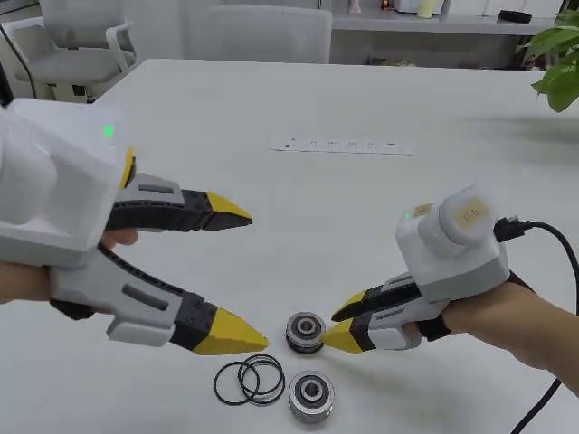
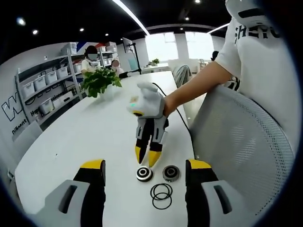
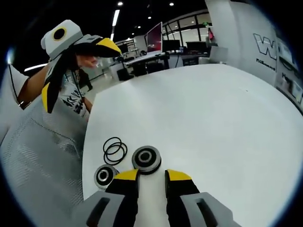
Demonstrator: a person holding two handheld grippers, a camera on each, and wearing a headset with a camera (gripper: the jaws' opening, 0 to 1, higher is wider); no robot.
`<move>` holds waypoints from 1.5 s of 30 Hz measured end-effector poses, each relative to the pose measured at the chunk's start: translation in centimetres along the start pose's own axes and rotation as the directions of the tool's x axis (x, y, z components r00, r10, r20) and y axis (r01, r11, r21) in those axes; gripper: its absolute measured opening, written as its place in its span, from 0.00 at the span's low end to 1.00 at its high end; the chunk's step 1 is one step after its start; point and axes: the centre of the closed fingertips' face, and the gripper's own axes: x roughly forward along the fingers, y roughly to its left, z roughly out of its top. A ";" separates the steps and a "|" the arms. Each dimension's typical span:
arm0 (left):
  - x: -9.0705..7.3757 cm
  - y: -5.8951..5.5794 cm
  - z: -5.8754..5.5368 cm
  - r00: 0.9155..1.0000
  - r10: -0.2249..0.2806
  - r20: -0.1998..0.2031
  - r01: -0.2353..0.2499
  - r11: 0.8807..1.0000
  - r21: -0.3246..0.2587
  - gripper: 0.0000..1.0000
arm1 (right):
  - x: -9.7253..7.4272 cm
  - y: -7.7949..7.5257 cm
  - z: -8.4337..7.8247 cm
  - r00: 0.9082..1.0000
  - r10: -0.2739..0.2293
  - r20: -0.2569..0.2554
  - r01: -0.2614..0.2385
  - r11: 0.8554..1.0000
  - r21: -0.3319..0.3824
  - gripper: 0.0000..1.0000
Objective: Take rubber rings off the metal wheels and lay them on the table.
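Two metal wheels stand on the white table: one right in front of my right gripper's tips, the other nearer the front edge. Loose black rubber rings lie flat beside them. My right gripper is low over the table, its jaws narrowly apart with nothing between them. My left gripper hovers wide open to the left of the wheels, holding nothing.
A flat white power strip lies mid-table. A green plant stands at the far right edge. Chairs line the far side. A black cable trails from my right gripper.
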 end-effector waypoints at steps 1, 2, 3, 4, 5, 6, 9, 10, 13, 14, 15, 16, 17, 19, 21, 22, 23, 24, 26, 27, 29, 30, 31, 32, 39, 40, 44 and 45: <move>0.3 0.1 0.1 1.000 -0.001 0.006 0.001 1.000 0.000 0.64 | 0.1 0.0 -0.1 1.000 -0.001 -0.007 0.001 1.000 -0.005 0.18; 0.7 0.3 0.2 1.000 -0.002 0.014 0.002 1.000 0.000 0.63 | 0.2 0.1 -0.4 1.000 -0.003 -0.020 0.003 1.000 -0.016 0.18; 1.0 0.5 0.3 1.000 -0.003 0.018 0.003 1.000 0.003 0.63 | 0.3 0.1 -0.5 1.000 -0.001 -0.028 0.000 1.000 -0.023 0.18; 1.3 0.6 0.3 1.000 -0.006 0.019 0.006 1.000 0.004 0.63 | 0.4 0.2 -0.6 1.000 0.001 -0.030 -0.002 1.000 -0.026 0.18; 1.7 0.7 0.3 1.000 -0.009 0.020 0.009 1.000 0.004 0.63 | 0.4 0.3 -0.6 0.999 0.003 -0.033 -0.004 1.000 -0.029 0.18; 2.0 0.8 0.3 1.000 -0.012 0.021 0.011 1.000 0.005 0.63 | 0.5 0.3 -0.6 0.999 0.004 -0.035 -0.006 0.999 -0.032 0.19; 3.0 0.6 0.2 0.999 -0.041 0.022 0.042 0.999 -0.007 0.62 | 0.6 0.4 -0.6 0.999 0.005 -0.036 -0.006 0.999 -0.041 0.19; 3.2 0.6 0.2 0.999 -0.046 0.023 0.047 0.999 -0.007 0.61 | 0.6 0.4 -0.5 0.999 0.003 -0.036 -0.005 0.999 -0.044 0.19; 4.5 0.6 -0.2 0.998 -0.061 0.009 0.061 0.998 0.002 0.58 | 0.7 0.5 -0.6 0.999 0.007 -0.037 -0.009 0.999 -0.045 0.20; 4.8 0.8 -0.4 0.998 -0.059 0.004 0.059 0.998 -0.006 0.56 | 0.8 0.6 -0.6 0.999 0.008 -0.039 -0.010 0.999 -0.048 0.20; 5.3 0.9 -0.7 0.999 -0.054 0.000 0.054 0.998 -0.024 0.55 | 0.8 0.6 -0.6 0.999 0.009 -0.041 -0.011 0.999 -0.051 0.20; 5.6 1.0 -0.9 0.999 -0.055 0.001 0.055 0.998 -0.029 0.53 | 0.8 0.6 -0.6 0.999 0.007 -0.040 -0.009 0.998 -0.055 0.19; 6.0 1.0 -1.1 0.998 -0.055 0.006 0.055 0.998 -0.034 0.52 | 0.8 0.6 -0.6 0.999 0.006 -0.041 -0.009 0.998 -0.055 0.19; 6.7 1.1 -1.8 0.999 -0.050 -0.001 0.050 0.998 -0.036 0.50 | 0.8 0.5 -0.6 0.999 0.005 -0.040 -0.007 0.999 -0.054 0.20; 7.1 1.2 -3.1 0.998 -0.049 -0.045 0.048 0.998 -0.028 0.47 | 0.8 0.6 -0.6 0.999 0.006 -0.039 -0.008 0.999 -0.050 0.19; 7.4 1.3 -4.0 0.996 -0.048 -0.076 0.045 0.998 -0.030 0.45 | 0.9 0.6 -0.5 0.999 0.008 -0.039 -0.010 0.999 -0.051 0.20; 7.7 1.3 -4.3 0.996 -0.046 -0.076 0.044 0.998 -0.036 0.44 | 0.9 0.7 -0.5 0.999 0.009 -0.039 -0.011 0.999 -0.053 0.20; 8.0 1.2 -4.7 0.996 -0.045 -0.075 0.043 0.998 -0.040 0.43 | 0.9 0.7 -0.5 0.999 0.009 -0.039 -0.011 0.998 -0.056 0.19; 8.3 1.2 -5.1 0.996 -0.040 -0.077 0.037 0.998 -0.050 0.41 | 1.0 0.7 -0.5 0.999 0.011 -0.038 -0.013 0.998 -0.058 0.20; 8.5 1.2 -5.5 0.996 -0.036 -0.079 0.032 0.998 -0.051 0.39 | 1.0 0.8 -0.4 0.999 0.012 -0.037 -0.014 0.998 -0.058 0.20; 8.7 1.2 -5.7 0.997 -0.025 -0.070 0.021 0.998 -0.055 0.37 | 1.0 0.8 -0.4 0.999 0.013 -0.037 -0.015 0.998 -0.060 0.20; 8.8 1.3 -5.8 0.998 -0.015 -0.054 0.011 0.998 -0.067 0.36 | 1.0 0.8 -0.4 0.999 0.012 -0.037 -0.014 0.998 -0.061 0.20; 8.9 1.4 -5.9 0.999 -0.002 -0.047 -0.002 0.997 -0.081 0.35 | 1.0 0.8 -0.4 0.999 0.012 -0.035 -0.014 0.998 -0.061 0.20; 8.9 1.5 -6.0 0.999 0.005 -0.046 -0.009 0.996 -0.086 0.33 | 1.0 0.8 -0.4 0.999 0.012 -0.035 -0.014 0.998 -0.061 0.19; 9.4 0.7 -8.0 0.997 -0.003 -0.076 -0.007 0.991 -0.131 0.26 | 1.0 0.7 -0.5 0.999 0.008 -0.037 -0.011 0.998 -0.061 0.19; 9.4 0.8 -8.1 0.997 -0.002 -0.075 -0.008 0.990 -0.139 0.26 | 1.0 0.7 -0.5 0.999 0.008 -0.038 -0.010 0.998 -0.061 0.19; 9.4 0.5 -8.3 0.998 -0.014 -0.064 0.002 0.983 -0.184 0.22 | 0.9 0.7 -0.5 0.999 0.007 -0.036 -0.009 0.998 -0.061 0.19; 9.4 0.7 -8.3 0.998 -0.008 -0.058 -0.002 0.984 -0.178 0.21 | 0.9 0.7 -0.4 0.999 0.006 -0.035 -0.009 0.998 -0.061 0.19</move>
